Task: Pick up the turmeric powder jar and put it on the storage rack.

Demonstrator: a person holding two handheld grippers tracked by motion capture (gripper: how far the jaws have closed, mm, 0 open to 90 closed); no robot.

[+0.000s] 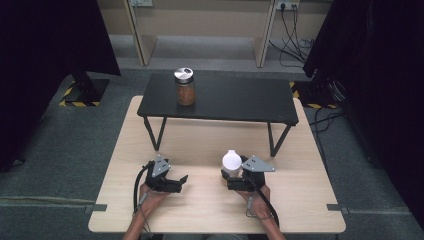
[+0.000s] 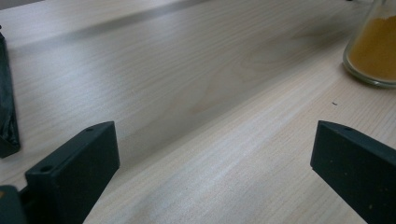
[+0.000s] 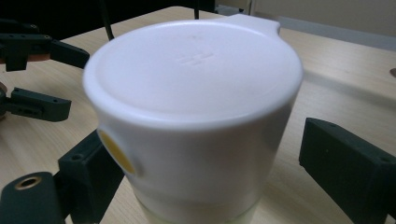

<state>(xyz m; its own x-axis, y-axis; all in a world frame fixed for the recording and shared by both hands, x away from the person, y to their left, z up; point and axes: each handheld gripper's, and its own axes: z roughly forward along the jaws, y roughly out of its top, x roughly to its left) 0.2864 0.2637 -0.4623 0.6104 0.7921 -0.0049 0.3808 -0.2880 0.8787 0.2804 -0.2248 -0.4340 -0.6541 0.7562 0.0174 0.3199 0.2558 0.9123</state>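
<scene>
White-capped jar (image 1: 230, 162) of orange powder, black shelf (image 1: 220, 97), pale wood table (image 1: 210, 210)

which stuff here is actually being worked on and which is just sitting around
In play, as far as the frames suggest:
white-lidded jar, standing between the open jaws of the right gripper
left gripper, open, aimed at that jar

Just sitting about:
steel-lidded jar on the black shelf
wooden table
</scene>
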